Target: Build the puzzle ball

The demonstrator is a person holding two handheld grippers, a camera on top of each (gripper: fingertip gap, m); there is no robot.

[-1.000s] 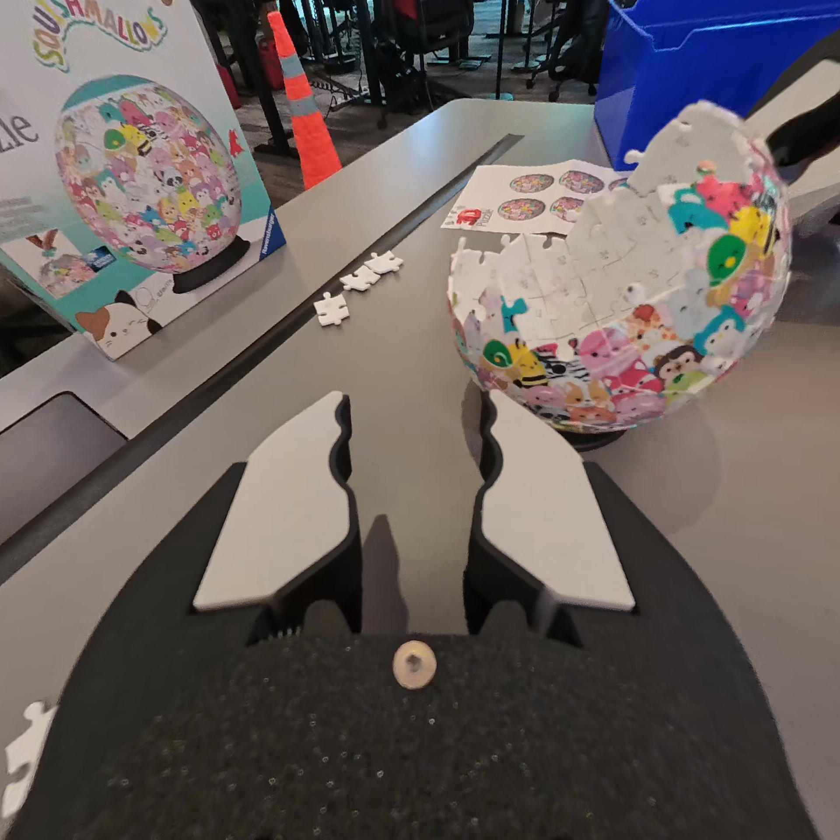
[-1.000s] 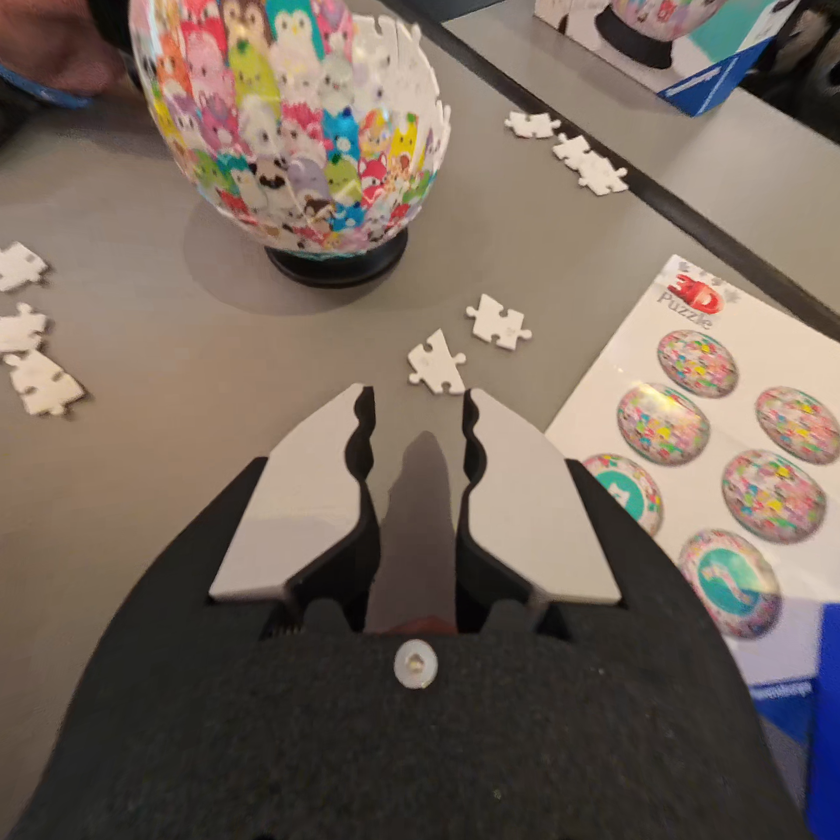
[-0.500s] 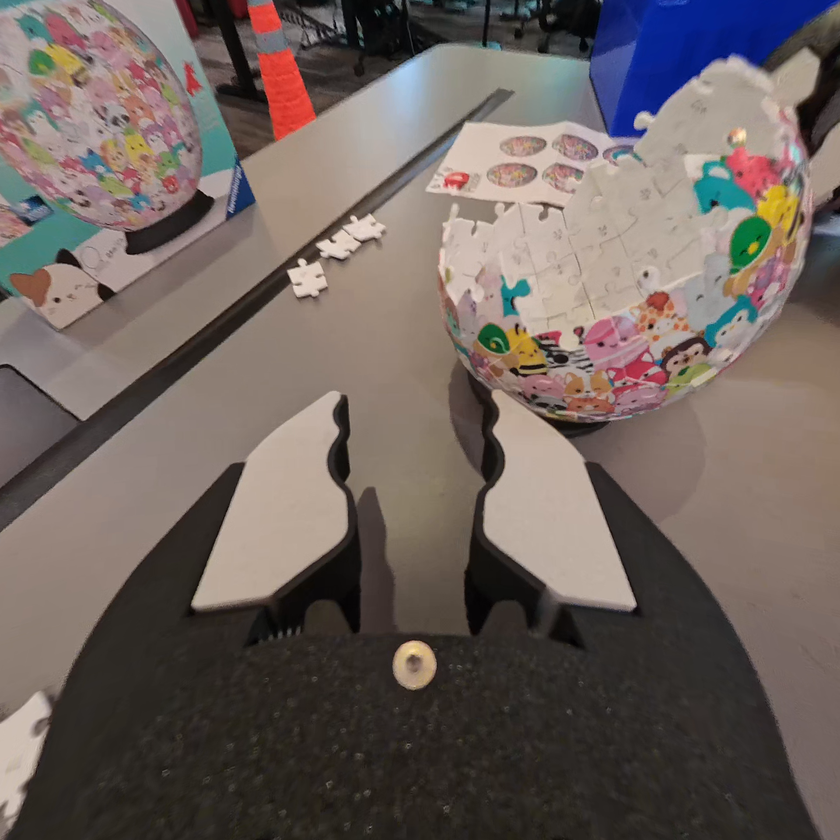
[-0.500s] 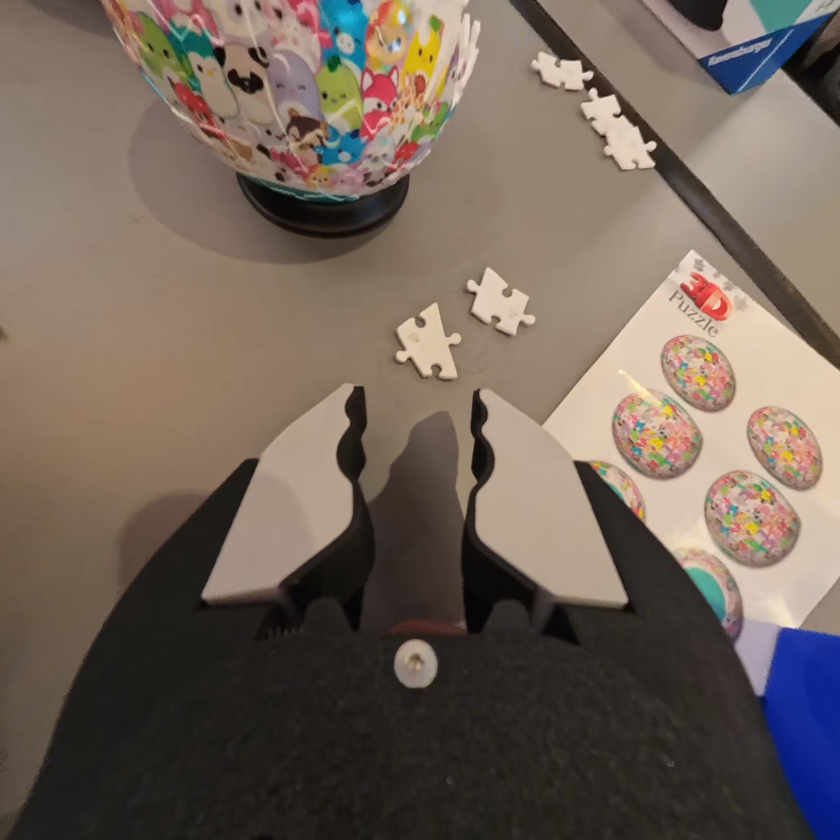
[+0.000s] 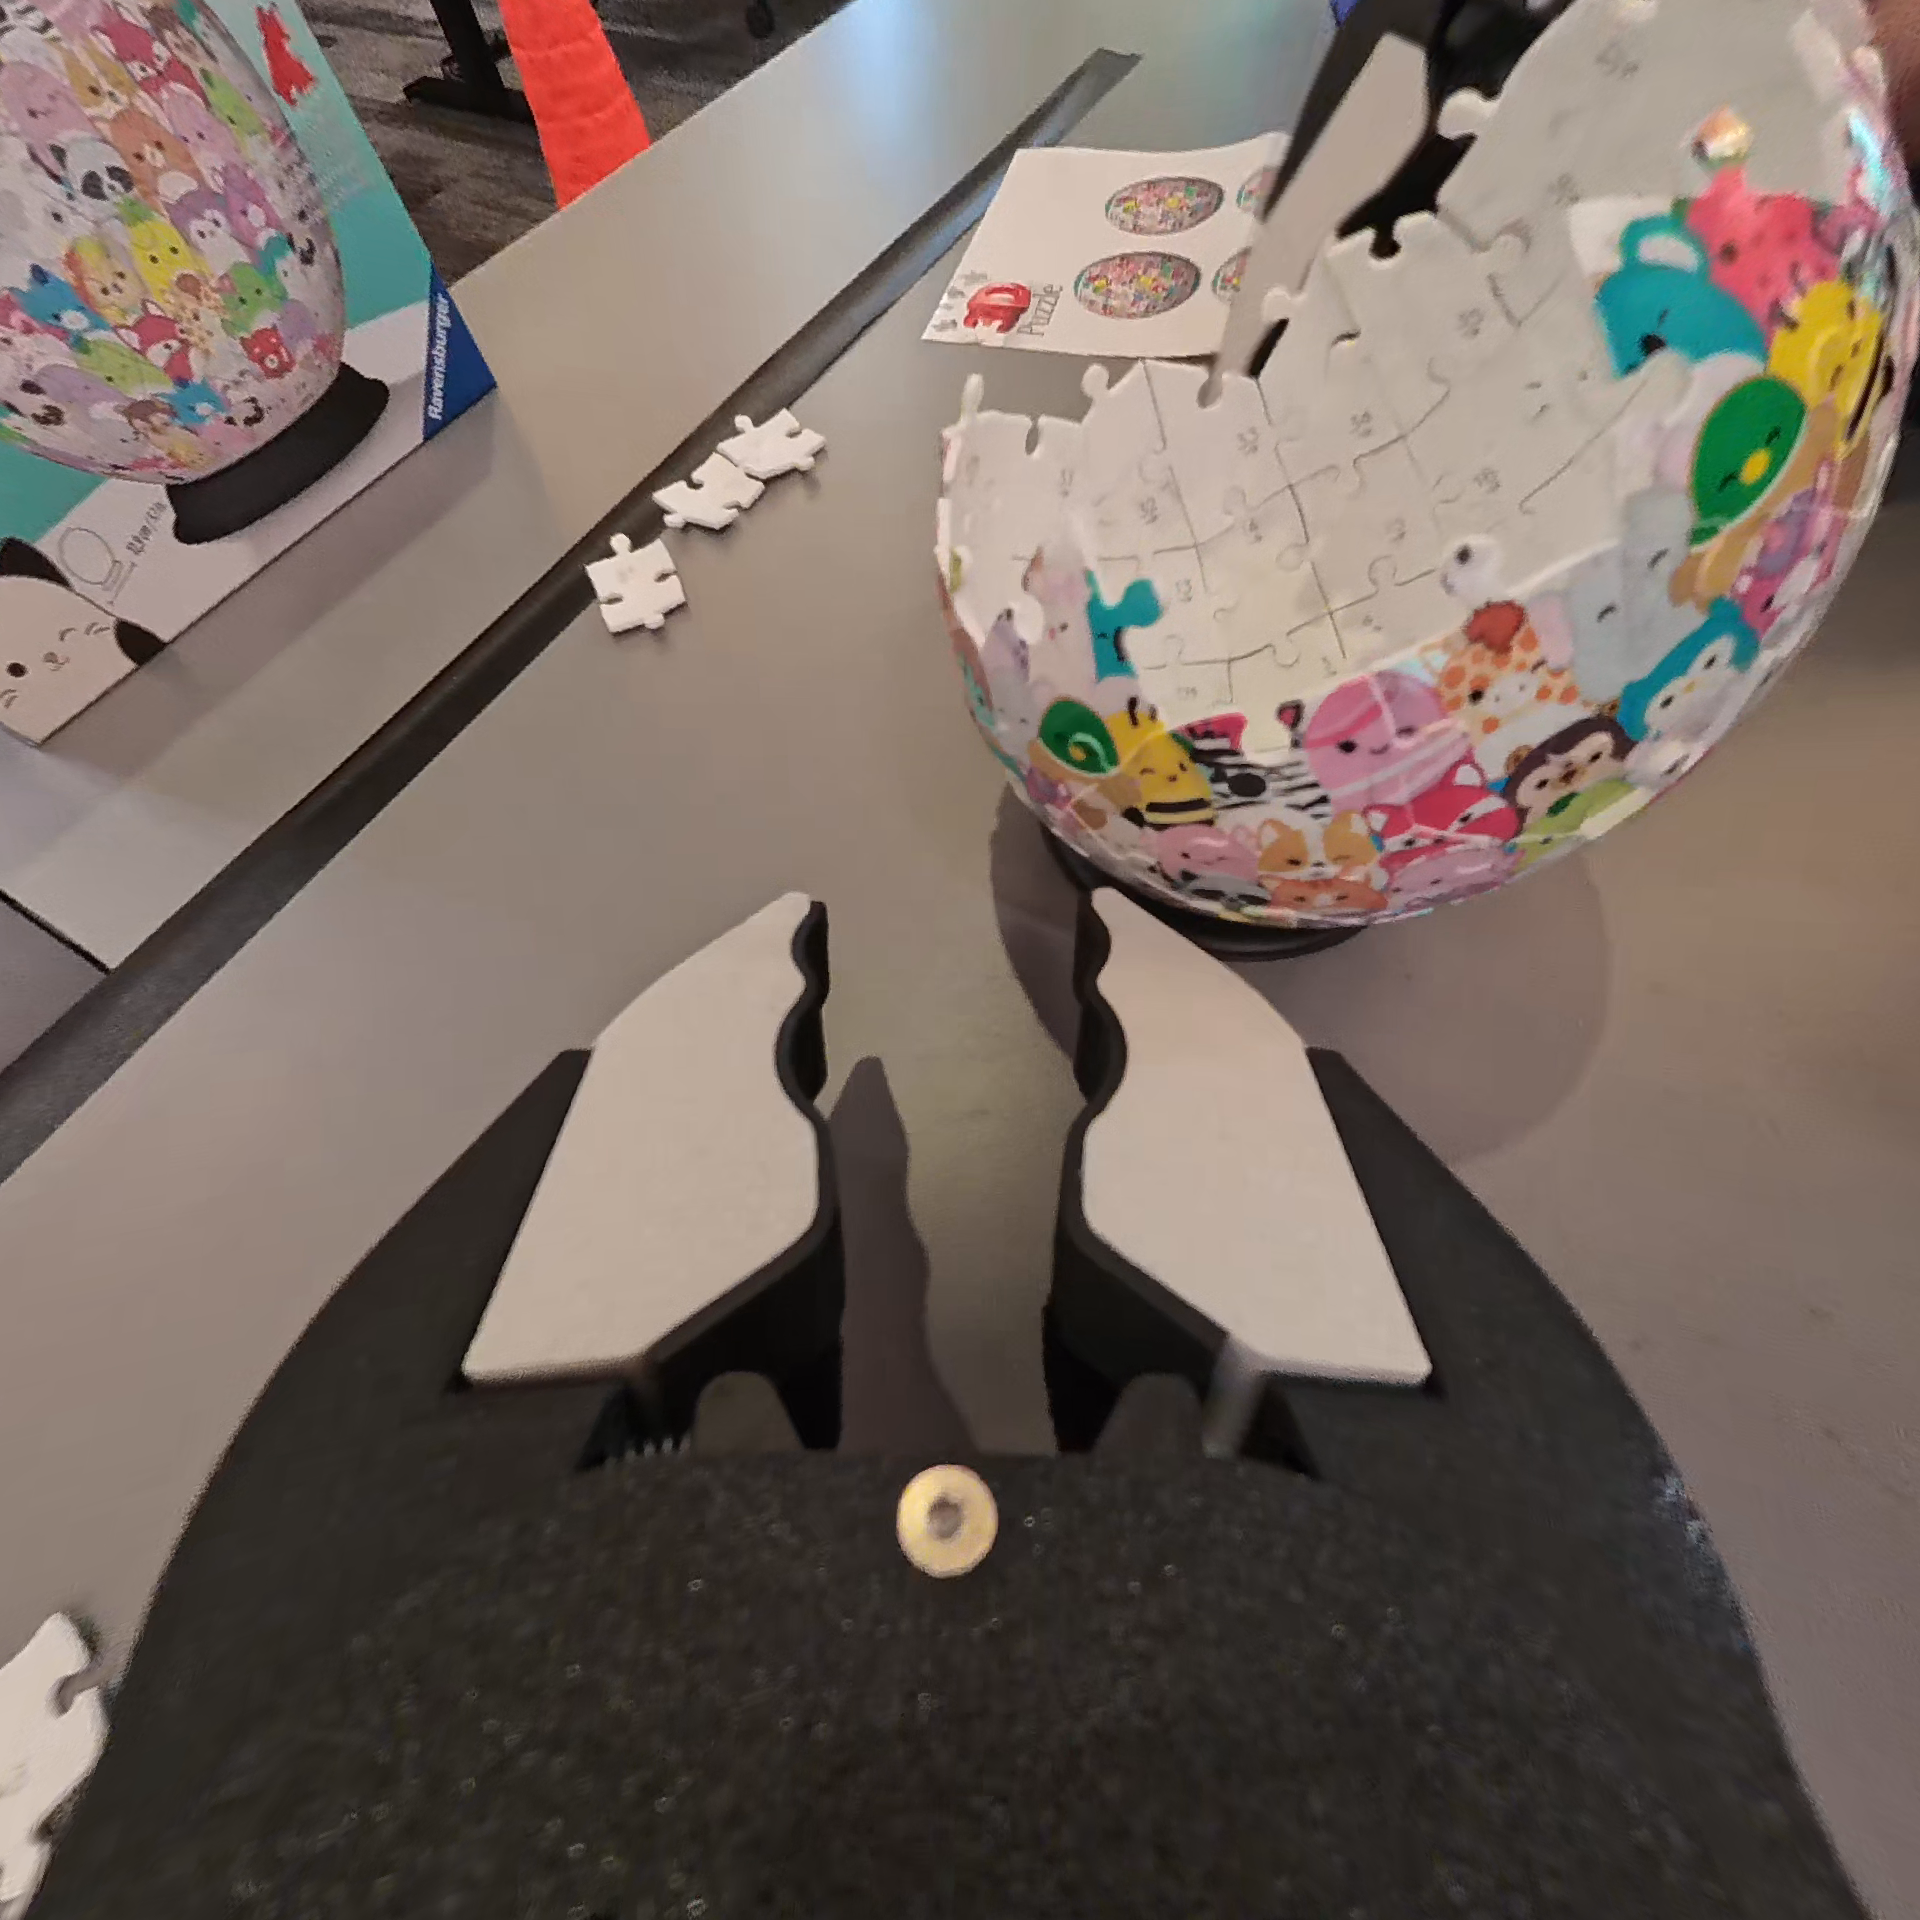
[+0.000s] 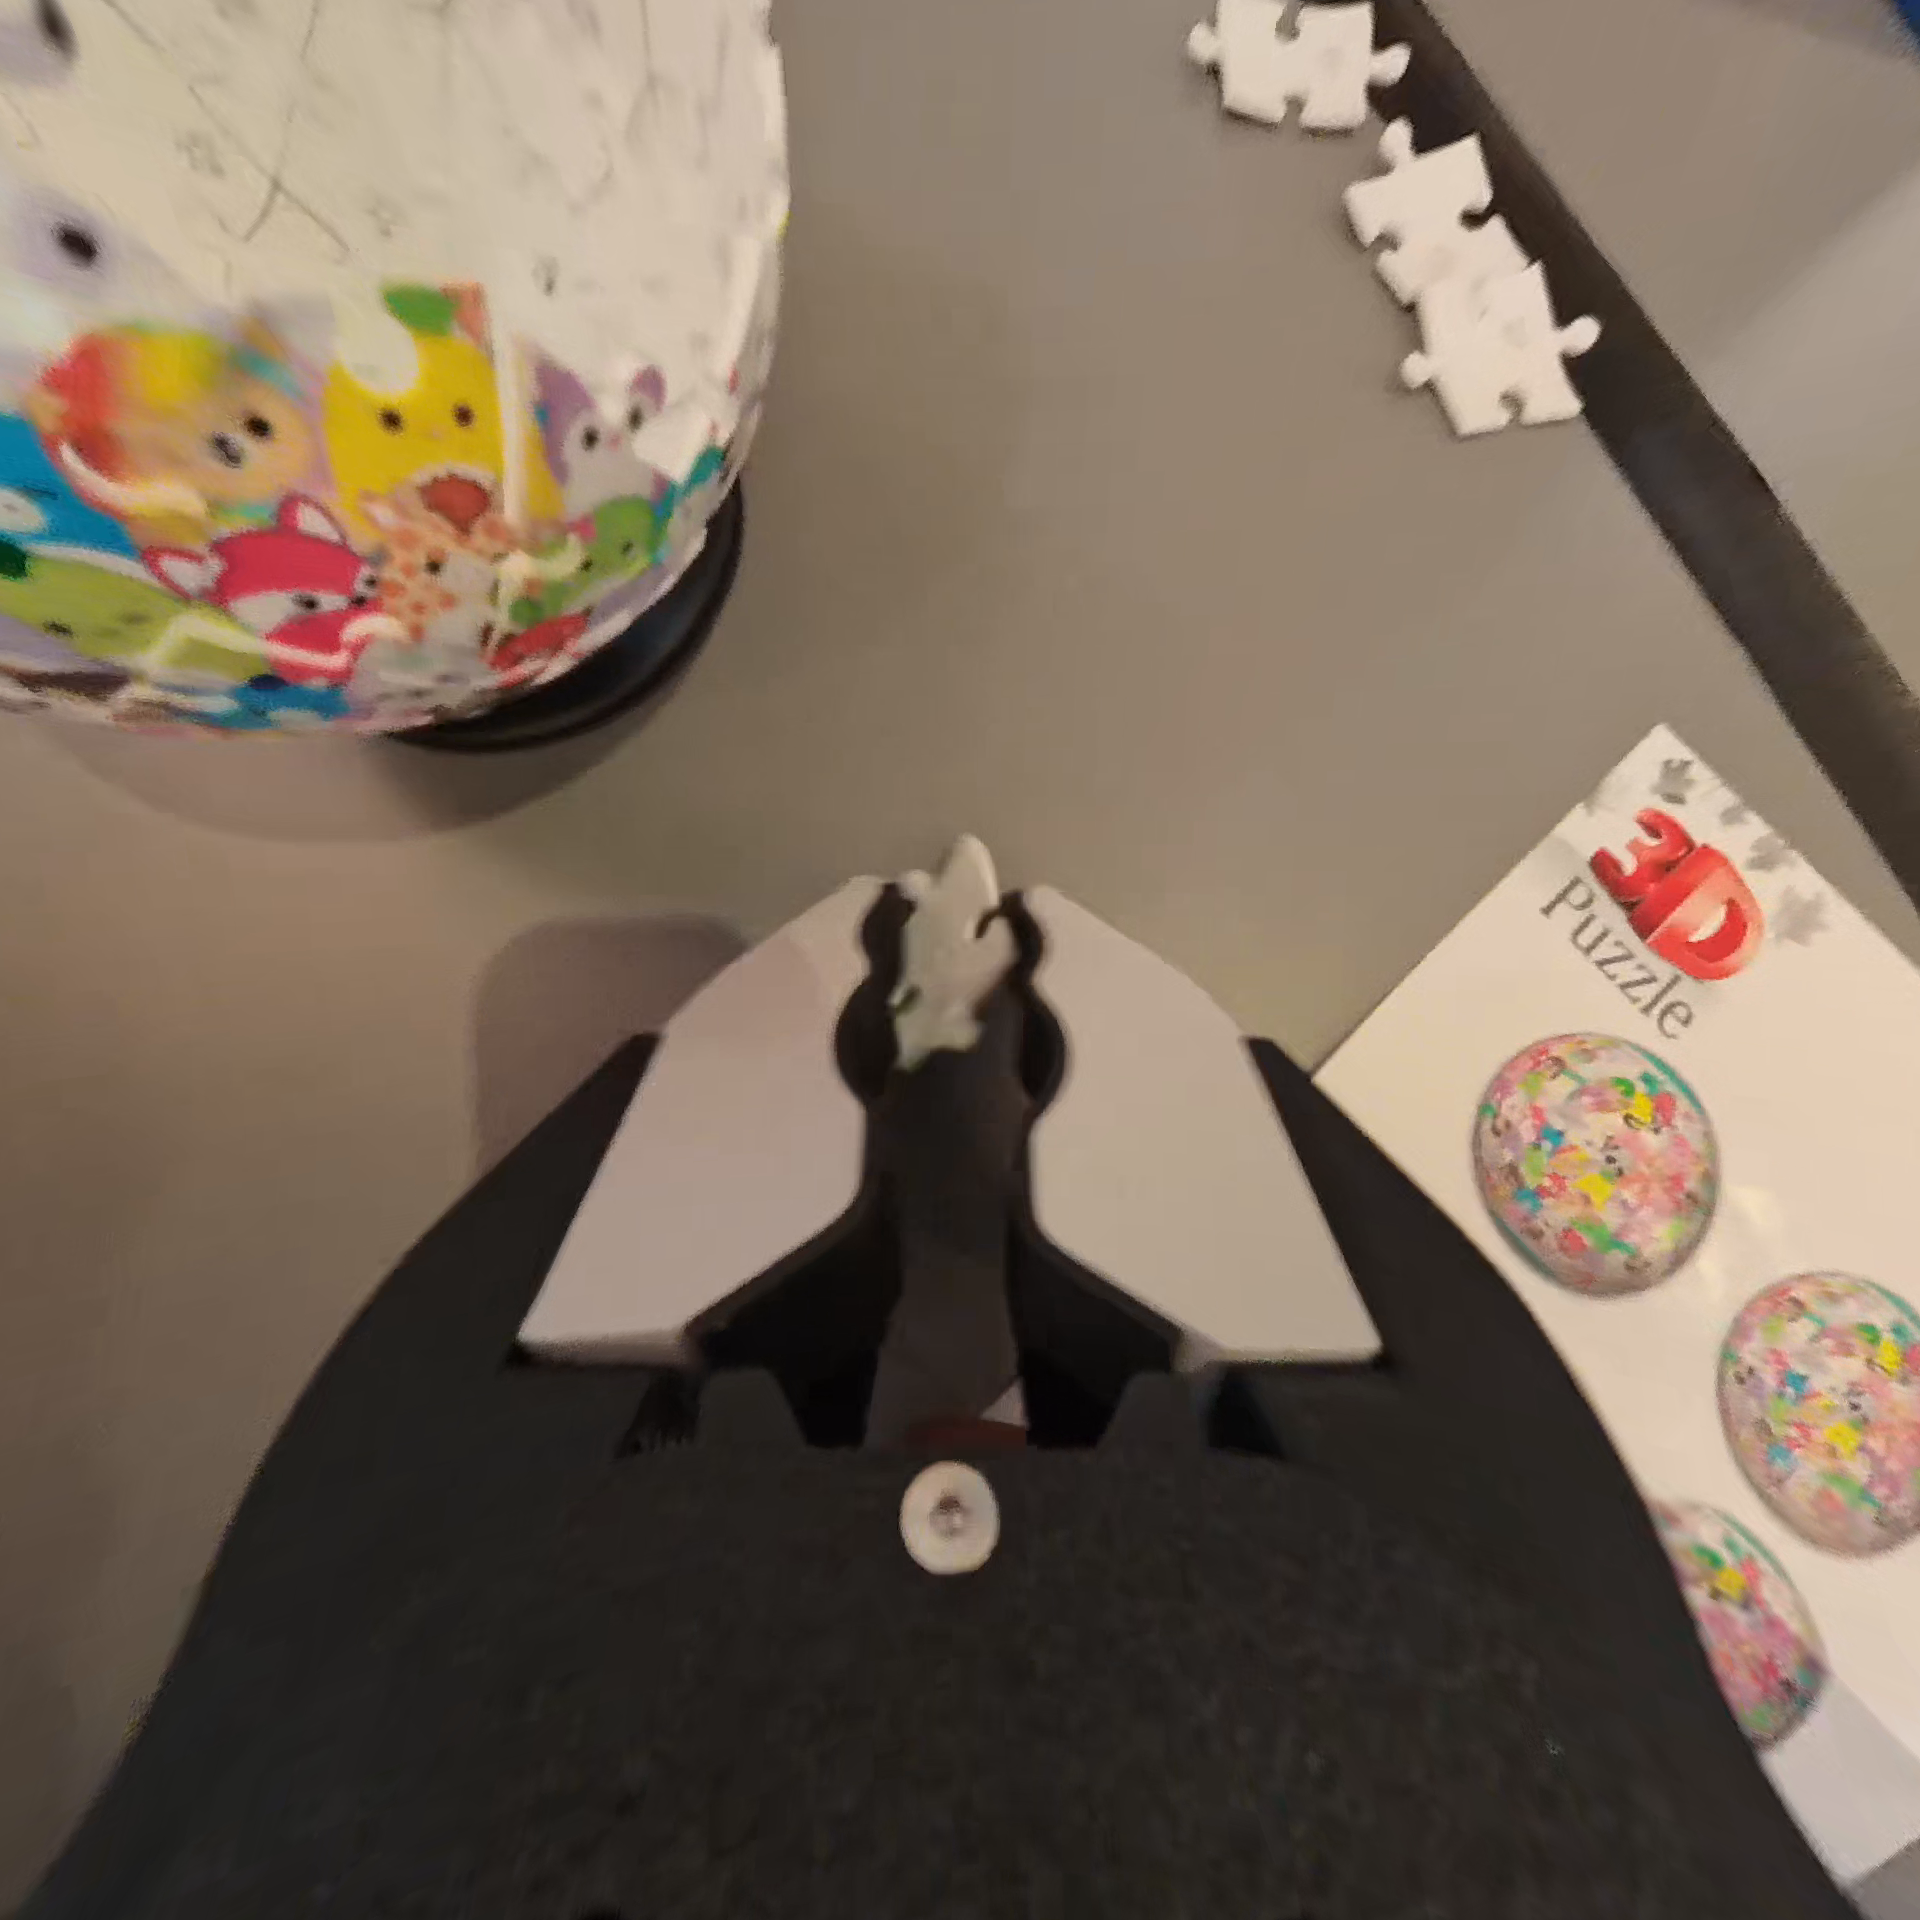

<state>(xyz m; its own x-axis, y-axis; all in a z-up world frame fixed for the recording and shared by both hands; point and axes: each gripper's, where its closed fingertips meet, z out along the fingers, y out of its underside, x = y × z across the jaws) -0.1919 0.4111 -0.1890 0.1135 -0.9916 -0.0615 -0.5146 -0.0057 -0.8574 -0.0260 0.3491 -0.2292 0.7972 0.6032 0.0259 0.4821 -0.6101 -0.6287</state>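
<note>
Right gripper (image 6: 951,914): fingers pinched on a white piece (image 6: 948,956) held edge-on, above the grey bench (image 6: 1091,520); only the right wrist view shows this grip. Ball (image 6: 364,364), half built, on a black stand (image 6: 644,665) at 10 o'clock. Leaflet (image 6: 1714,1195) at 3 o'clock, three loose pieces (image 6: 1455,239) at 1 o'clock.

Left gripper (image 5: 951,925): fingers wide, holding nothing. Left wrist view alone shows the ball's (image 5: 1455,540) open white inside at 1 o'clock, the box (image 5: 208,312) at 10 o'clock, an orange cone (image 5: 571,94) at 11 o'clock, and one more piece (image 5: 42,1725) at 8 o'clock.
</note>
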